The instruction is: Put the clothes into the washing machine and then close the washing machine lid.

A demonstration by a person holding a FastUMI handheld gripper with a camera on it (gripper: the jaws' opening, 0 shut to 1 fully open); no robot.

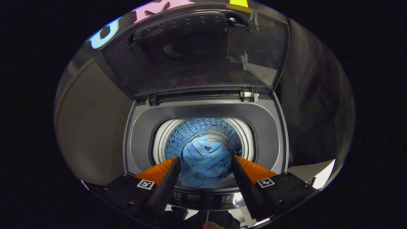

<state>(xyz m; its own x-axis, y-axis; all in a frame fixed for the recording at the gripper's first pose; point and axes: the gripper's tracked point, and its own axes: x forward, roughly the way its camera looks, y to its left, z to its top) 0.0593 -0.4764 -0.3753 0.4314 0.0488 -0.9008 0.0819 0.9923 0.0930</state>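
- One washer (140, 133), top-loading, sits under the gripper with its drum exposed.
- Its lid (197, 54) stands raised, tilted back on the rear hinges.
- Blue clothes (205, 157) lie crumpled in the drum, beyond the fingers.
- Gripper (206, 162) hovers above the opening, fingers spread apart, grasping nothing.

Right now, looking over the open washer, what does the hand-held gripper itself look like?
The hand-held gripper has two long, tapering fingers with ridged inner faces. Each finger is mounted on a dark, blocky carrier with screw heads, and each carrier bears a small square black-and-white marker tag. No cables are visible.
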